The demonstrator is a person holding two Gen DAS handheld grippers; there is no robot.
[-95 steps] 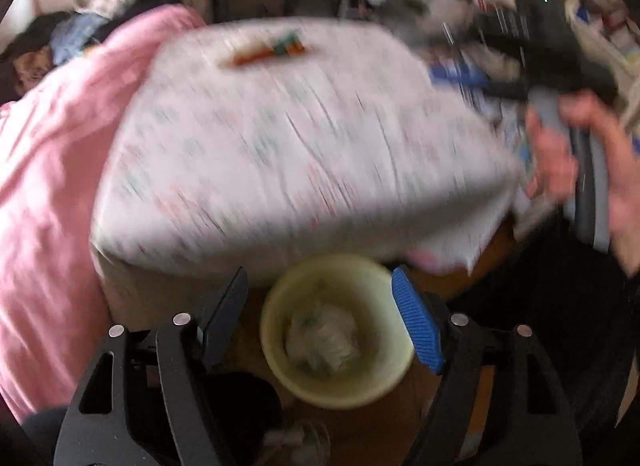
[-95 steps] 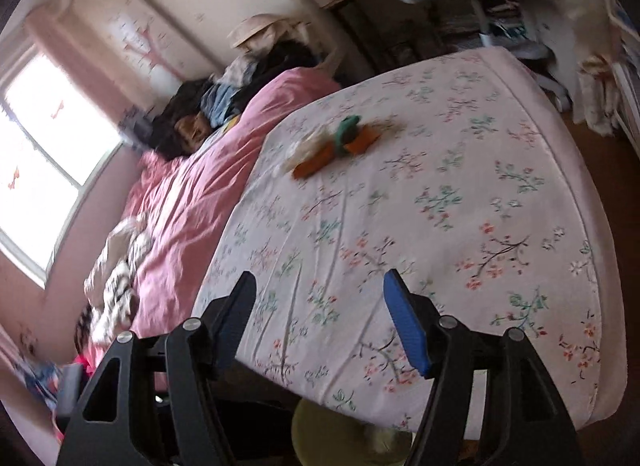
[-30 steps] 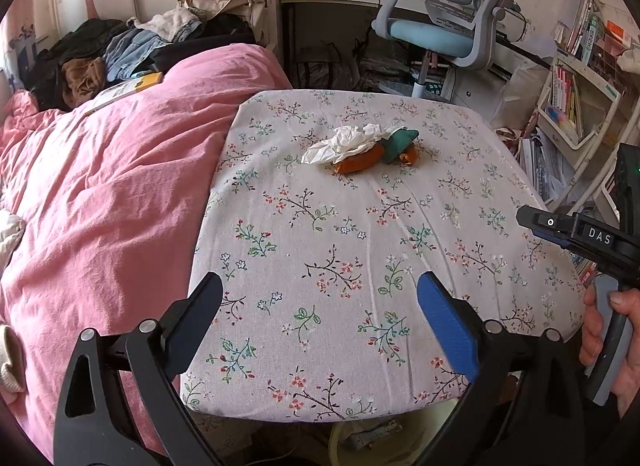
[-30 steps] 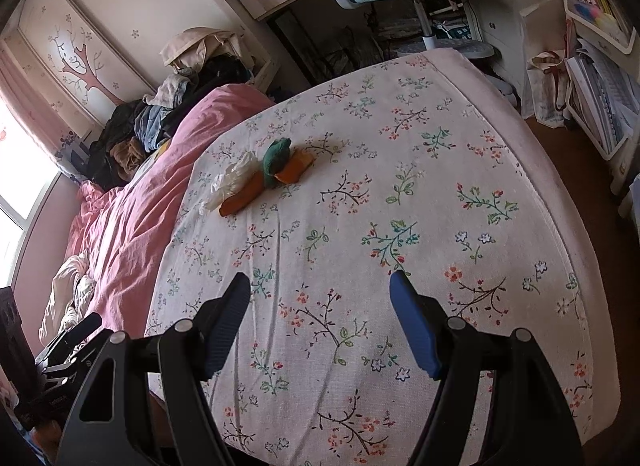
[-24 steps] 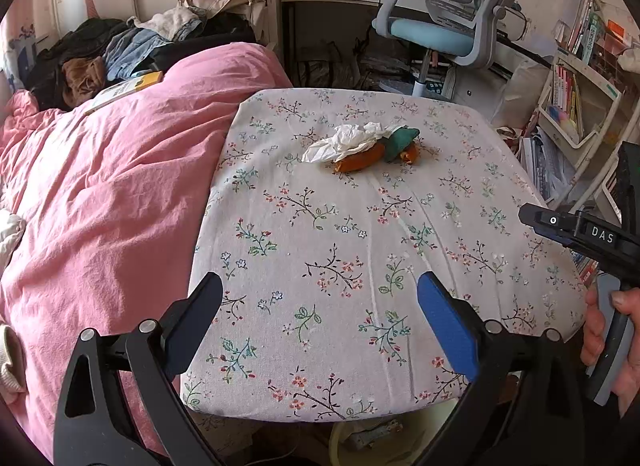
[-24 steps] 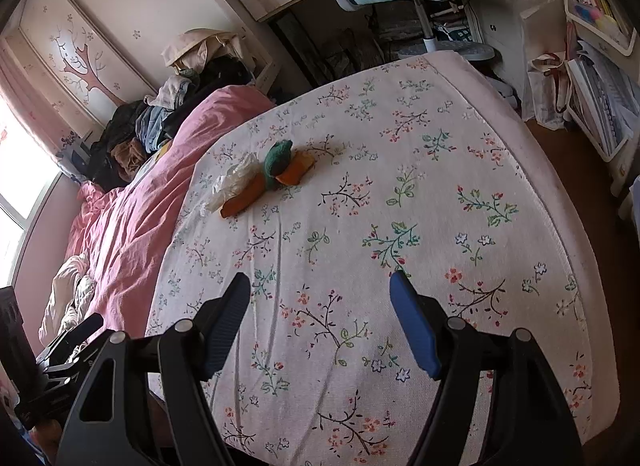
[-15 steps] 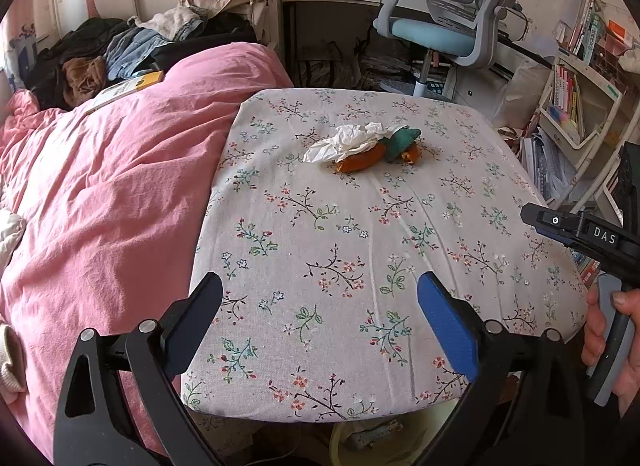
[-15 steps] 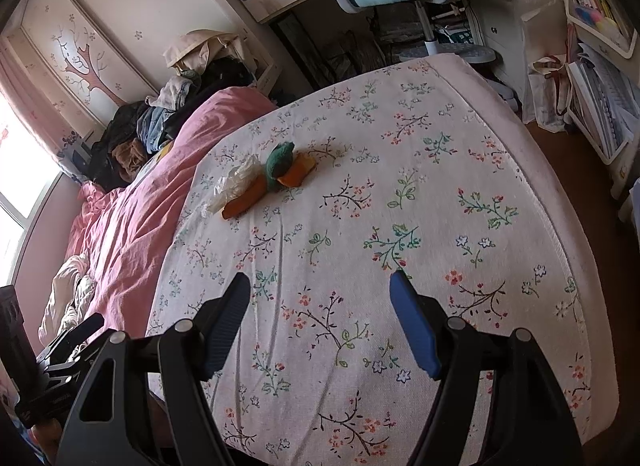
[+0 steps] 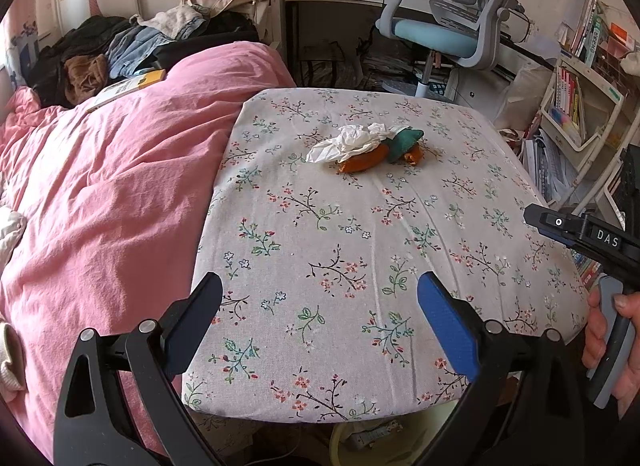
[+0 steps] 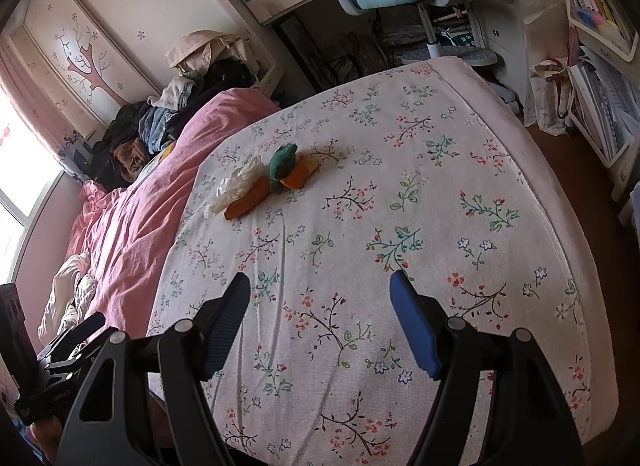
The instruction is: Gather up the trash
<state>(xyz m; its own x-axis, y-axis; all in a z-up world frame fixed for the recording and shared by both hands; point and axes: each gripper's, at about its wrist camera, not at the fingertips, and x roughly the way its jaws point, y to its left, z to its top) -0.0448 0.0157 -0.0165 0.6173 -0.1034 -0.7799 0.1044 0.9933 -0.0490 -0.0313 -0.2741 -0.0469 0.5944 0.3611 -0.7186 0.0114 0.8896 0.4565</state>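
Note:
A crumpled white tissue (image 9: 347, 140) lies on the floral bed sheet (image 9: 360, 250), against an orange and green carrot plush toy (image 9: 370, 156). The tissue (image 10: 237, 182) and the toy (image 10: 280, 175) also show in the right wrist view. My left gripper (image 9: 318, 312) is open and empty, held over the near end of the bed, well short of the tissue. My right gripper (image 10: 320, 320) is open and empty, also over the near part of the sheet. The rim of a pale yellow bin (image 9: 340, 442) shows just below the bed's near edge.
A pink duvet (image 9: 104, 193) covers the bed's left side, with a clothes pile (image 9: 120, 49) behind it. A blue desk chair (image 9: 444, 29) and desk stand beyond the bed. Bookshelves (image 9: 576, 105) stand at the right. The right hand-held unit (image 9: 600, 266) shows at the left view's right edge.
About three seconds ago the left gripper hung over the bin with tissue in it; both grippers have since risen to face the bed. In the last second almost nothing has moved.

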